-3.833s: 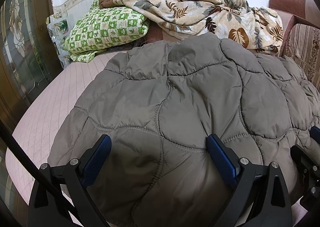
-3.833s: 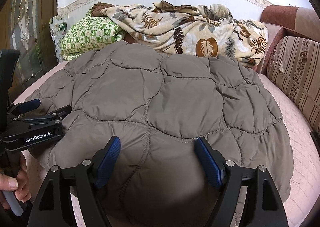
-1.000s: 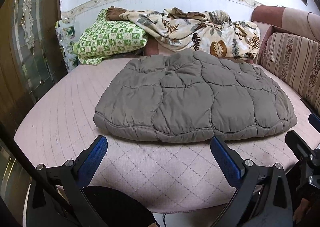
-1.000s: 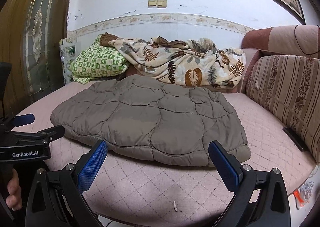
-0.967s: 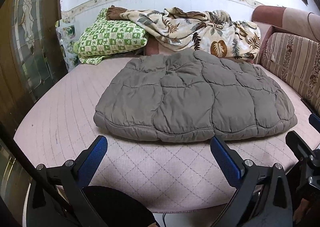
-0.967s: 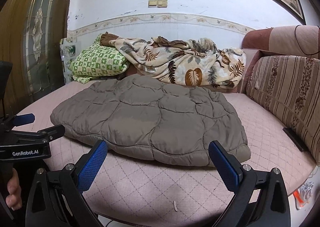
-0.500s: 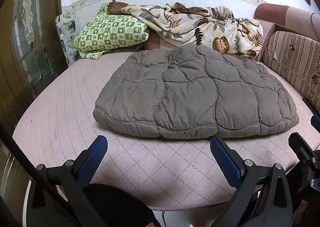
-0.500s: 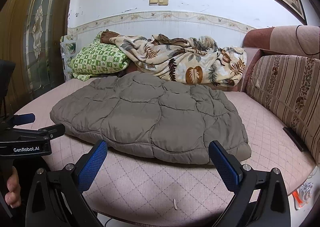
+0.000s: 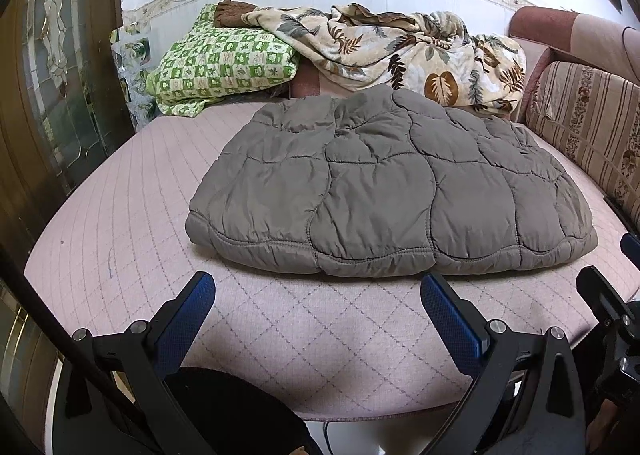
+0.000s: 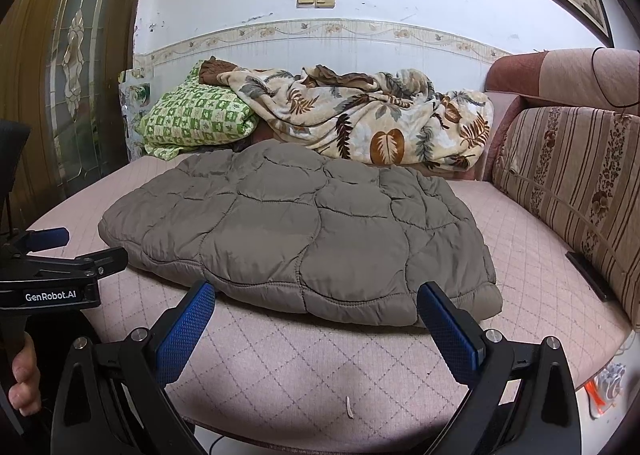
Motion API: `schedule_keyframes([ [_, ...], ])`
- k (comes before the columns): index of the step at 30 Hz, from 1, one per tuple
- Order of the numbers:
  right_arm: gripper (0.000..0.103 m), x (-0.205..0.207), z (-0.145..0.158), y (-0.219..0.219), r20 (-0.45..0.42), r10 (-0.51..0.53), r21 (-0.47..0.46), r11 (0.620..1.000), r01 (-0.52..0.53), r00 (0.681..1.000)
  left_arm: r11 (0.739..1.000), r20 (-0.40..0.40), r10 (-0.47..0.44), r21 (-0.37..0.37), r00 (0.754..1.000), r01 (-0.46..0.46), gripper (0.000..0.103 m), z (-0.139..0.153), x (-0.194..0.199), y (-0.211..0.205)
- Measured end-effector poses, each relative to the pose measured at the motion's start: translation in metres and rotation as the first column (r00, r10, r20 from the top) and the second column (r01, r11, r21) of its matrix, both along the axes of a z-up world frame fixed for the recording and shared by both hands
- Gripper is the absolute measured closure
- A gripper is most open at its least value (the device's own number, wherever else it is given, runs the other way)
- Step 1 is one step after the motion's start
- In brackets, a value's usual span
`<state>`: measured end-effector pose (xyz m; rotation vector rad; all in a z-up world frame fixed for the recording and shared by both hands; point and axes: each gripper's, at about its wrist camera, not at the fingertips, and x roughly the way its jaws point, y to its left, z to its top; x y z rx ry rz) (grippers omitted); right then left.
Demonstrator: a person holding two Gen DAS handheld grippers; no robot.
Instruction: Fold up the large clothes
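Both hand-held grippers are backed off now, and the grey-brown quilted puffer garment (image 9: 384,191) lies on its own as a thick folded slab in the middle of the pink quilted bed (image 9: 120,223). A few seconds ago its padding filled the lower frame, right between the blue pads; now a wide strip of bare mattress cover separates it from them in both wrist views. The left hand-held gripper (image 9: 316,319) sits at the bottom of its frame with jaws spread wide and nothing between them. The right hand-held gripper (image 10: 316,319) is the same, wide open and empty, with its neighbour visible at the left edge of that view. Compared with a second ago the garment has not shifted; only the cameras have eased slightly nearer and lower. The near hem reads as a doubled, rounded edge, so the fold looks largely done, and the retreat reads as a check or the end of the job. If another fold is wanted, the puffy fill will likely spring back, so a firm pinch on the near corners would be needed. Behind it, at the upper centre, a leaf-print cream blanket (image 9: 400,47) is heaped beside a green checked pillow (image 9: 224,63), both well clear of the work.
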<state>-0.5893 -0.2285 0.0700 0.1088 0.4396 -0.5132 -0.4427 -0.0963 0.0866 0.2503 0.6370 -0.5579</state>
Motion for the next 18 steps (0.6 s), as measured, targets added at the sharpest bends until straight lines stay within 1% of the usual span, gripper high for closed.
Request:
schedule_keyframes([
  [3, 0.001, 0.000, 0.000, 0.000, -0.002, 0.000, -0.001, 1.000, 0.000, 1.000, 1.000, 0.018, 0.005, 0.013, 1.000, -0.005, 0.001, 0.001, -0.002, -0.001],
  [6, 0.001, 0.000, 0.000, -0.001, -0.003, 0.000, 0.000, 1.000, 0.000, 1.000, 1.000, 0.012, -0.009, -0.003, 1.000, 0.009, 0.001, 0.005, -0.003, 0.000],
  [11, 0.001, -0.001, -0.001, -0.003, -0.003, -0.011, 0.012, 1.000, 0.011, 1.000, 0.999, 0.009, 0.008, 0.050, 1.000, -0.009, 0.001, 0.007, 0.000, -0.005],
  [14, 0.001, -0.002, -0.001, -0.002, -0.002, -0.016, 0.013, 1.000, 0.016, 1.000, 0.997, 0.051, 0.033, 0.062, 0.998, -0.036, 0.001, 0.013, -0.002, -0.003],
  [17, 0.001, -0.001, -0.001, -0.004, -0.004, -0.016, 0.013, 1.000, 0.016, 1.000, 0.993, 0.147, 0.051, 0.097, 0.988, -0.066, 0.001, 0.024, -0.010, -0.002],
  [18, 0.001, -0.002, -0.001, -0.004, -0.005, -0.019, 0.013, 1.000, 0.019, 1.000, 0.992, 0.155, 0.059, 0.104, 0.986, -0.075, 0.001, 0.027, -0.011, -0.002],
])
